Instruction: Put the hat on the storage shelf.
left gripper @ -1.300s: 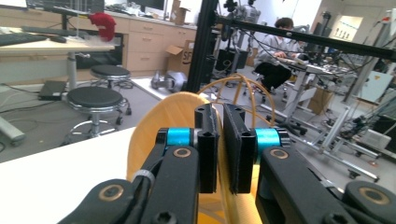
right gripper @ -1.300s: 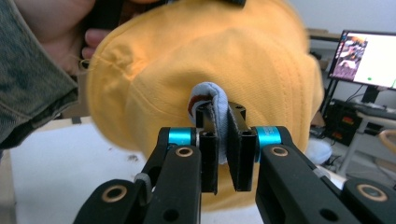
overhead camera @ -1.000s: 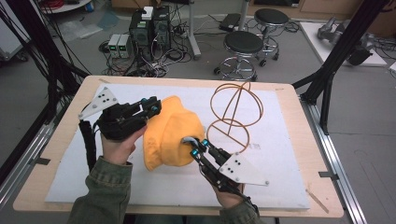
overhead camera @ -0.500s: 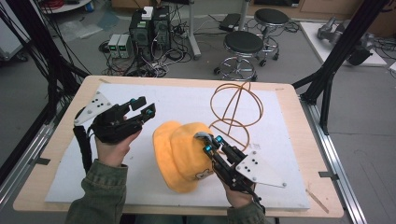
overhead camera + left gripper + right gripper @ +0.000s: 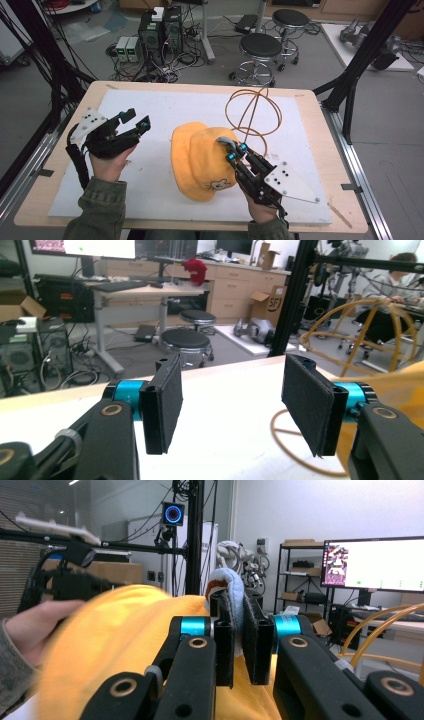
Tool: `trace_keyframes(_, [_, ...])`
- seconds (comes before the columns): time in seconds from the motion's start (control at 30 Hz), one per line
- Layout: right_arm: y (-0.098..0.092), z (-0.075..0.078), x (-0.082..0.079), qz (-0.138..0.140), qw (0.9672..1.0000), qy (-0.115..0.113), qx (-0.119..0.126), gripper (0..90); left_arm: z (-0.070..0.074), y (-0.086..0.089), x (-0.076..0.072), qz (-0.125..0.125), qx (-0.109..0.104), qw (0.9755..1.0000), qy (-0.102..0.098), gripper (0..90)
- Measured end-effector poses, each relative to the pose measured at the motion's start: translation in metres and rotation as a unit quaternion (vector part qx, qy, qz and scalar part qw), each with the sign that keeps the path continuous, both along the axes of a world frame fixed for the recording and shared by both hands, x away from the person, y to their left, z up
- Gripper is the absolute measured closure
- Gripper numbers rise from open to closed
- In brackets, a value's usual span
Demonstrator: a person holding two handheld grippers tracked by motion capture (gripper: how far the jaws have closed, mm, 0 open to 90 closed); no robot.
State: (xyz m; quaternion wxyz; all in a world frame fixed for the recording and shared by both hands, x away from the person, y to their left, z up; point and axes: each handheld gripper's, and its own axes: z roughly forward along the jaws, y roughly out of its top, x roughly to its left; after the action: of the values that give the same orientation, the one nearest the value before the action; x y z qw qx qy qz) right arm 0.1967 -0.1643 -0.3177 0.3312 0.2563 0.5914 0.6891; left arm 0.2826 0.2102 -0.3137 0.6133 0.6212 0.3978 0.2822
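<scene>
The yellow hat (image 5: 202, 162) lay on the white mat (image 5: 150, 185), in front of the orange wire frame (image 5: 252, 112) and nearly touching its base ring. The right gripper (image 5: 233, 151) pinched a grey-blue fold of fabric (image 5: 231, 597) at the hat's edge, jaws pressed tight on it, as the right gripper view confirmed. The left gripper (image 5: 135, 120) stood well to the left of the hat, apart from it; its jaws have just been opening and stood spread with nothing between them, as the left gripper view showed. Judged from this, the handling of the hat appeared part done: it was gripped on one side only, and any placing onto or against the wire frame seemed still to be done. Against the earliest frame, in which the left gripper reached up to the hat's left side, that gripper had let go and drawn away, while the hat had shifted nearer the person and settled flatter, its printed brim toward the table's near edge.
</scene>
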Motion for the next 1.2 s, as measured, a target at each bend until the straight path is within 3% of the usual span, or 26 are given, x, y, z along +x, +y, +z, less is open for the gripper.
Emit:
trace_keyframes(0.3, [-0.008, 0.011, -0.012, -0.020, 0.9997, -0.016, 0.001, 84.6, -0.021, 0.010, 0.000, 0.025, 0.011, 0.9995, 0.014, 41.5])
trace_keyframes(0.63, [-0.029, 0.031, -0.014, -0.044, 0.9983, -0.026, 0.027, 84.6, -0.042, 0.028, -0.005, 0.042, 0.025, 0.9982, 0.033, 40.9])
trace_keyframes(0.77, [-0.035, 0.040, -0.011, -0.053, 0.9974, -0.030, 0.039, 84.6, -0.048, 0.033, -0.009, 0.058, 0.040, 0.9972, 0.024, 39.3])
trace_keyframes(0.93, [-0.041, 0.050, -0.009, -0.064, 0.9959, -0.037, 0.051, 84.5, -0.052, 0.034, -0.017, 0.080, 0.066, 0.9946, -0.010, 39.0])
trace_keyframes(1.2, [-0.053, 0.073, -0.008, -0.086, 0.9929, -0.058, 0.058, 84.4, -0.057, 0.042, -0.018, 0.089, 0.059, 0.9943, -0.005, 38.2])
